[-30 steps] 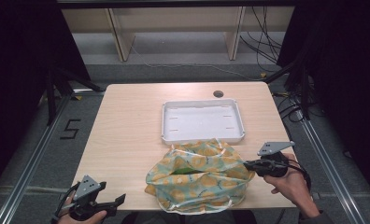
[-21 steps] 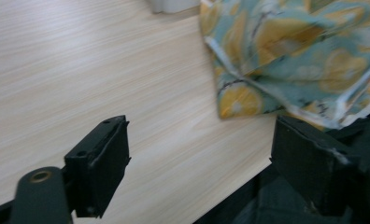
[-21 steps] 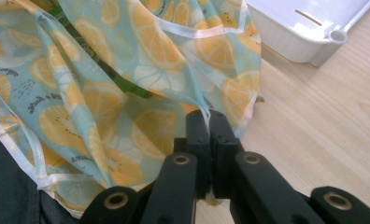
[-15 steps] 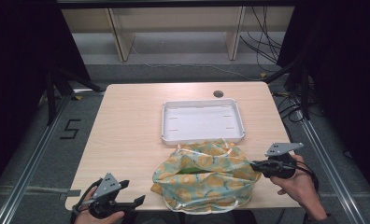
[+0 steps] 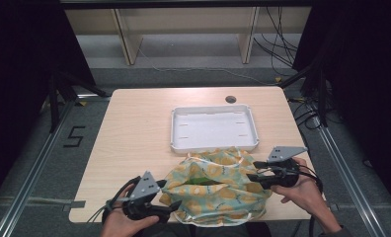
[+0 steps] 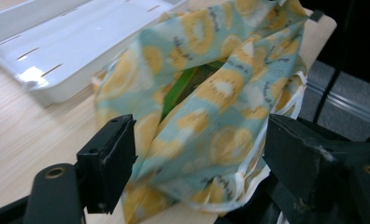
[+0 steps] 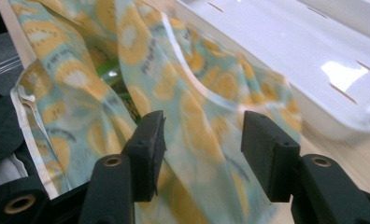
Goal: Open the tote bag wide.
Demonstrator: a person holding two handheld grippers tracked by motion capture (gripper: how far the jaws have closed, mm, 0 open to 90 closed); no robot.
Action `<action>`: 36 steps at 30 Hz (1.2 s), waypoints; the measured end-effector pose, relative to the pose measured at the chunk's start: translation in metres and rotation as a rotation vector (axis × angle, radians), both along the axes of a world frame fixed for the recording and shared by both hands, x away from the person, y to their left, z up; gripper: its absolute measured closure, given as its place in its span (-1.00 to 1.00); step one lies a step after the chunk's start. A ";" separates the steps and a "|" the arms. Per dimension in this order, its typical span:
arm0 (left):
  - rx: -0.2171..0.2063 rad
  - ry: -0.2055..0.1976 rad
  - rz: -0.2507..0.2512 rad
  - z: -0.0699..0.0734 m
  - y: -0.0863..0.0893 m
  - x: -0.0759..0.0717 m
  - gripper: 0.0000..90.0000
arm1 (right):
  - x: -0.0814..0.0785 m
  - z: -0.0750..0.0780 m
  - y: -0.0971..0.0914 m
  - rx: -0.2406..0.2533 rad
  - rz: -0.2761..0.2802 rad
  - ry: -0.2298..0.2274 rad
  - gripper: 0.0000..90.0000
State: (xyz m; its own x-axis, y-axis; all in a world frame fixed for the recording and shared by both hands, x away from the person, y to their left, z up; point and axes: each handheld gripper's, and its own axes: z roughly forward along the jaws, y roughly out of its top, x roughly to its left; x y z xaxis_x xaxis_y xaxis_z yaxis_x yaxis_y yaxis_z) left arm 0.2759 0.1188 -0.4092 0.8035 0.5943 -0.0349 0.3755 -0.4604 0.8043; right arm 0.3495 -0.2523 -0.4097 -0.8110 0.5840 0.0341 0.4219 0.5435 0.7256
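Observation:
A cloth bag (image 5: 218, 190) in pale blue with yellow fruit slices lies crumpled at the table's front edge, something green (image 5: 199, 180) showing in its mouth. My left gripper (image 5: 170, 195) is at the bag's left side; its jaws have just been closing a little but stand open, with cloth (image 6: 206, 126) between them and not pinched. My right gripper (image 5: 254, 171) is at the bag's right edge. Its jaws have just been opening and stand apart, with a fold of the cloth (image 7: 202, 121) loose between them.
A white tray (image 5: 213, 128) with nothing in it sits just behind the bag, at the middle of the wooden table (image 5: 134, 128). A round cable hole (image 5: 230, 98) is near the far edge. The bag overhangs the front edge slightly.
My left gripper came in from the front left corner up to the bag's left side. My right gripper's jaws went from shut on the cloth to apart.

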 end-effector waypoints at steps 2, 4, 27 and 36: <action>0.014 0.013 -0.012 0.000 -0.013 0.006 -0.46 | 0.005 0.001 0.012 -0.009 0.042 -0.017 0.09; 0.024 0.015 -0.021 -0.001 -0.018 0.009 -0.46 | 0.008 0.001 0.021 -0.014 0.066 -0.008 0.07; 0.187 0.104 -0.145 -0.028 -0.067 0.047 0.47 | 0.046 -0.012 0.082 -0.140 0.237 0.064 0.87; 0.231 0.095 -0.243 -0.033 -0.058 0.023 0.95 | 0.067 -0.007 0.084 -0.178 0.157 0.021 1.00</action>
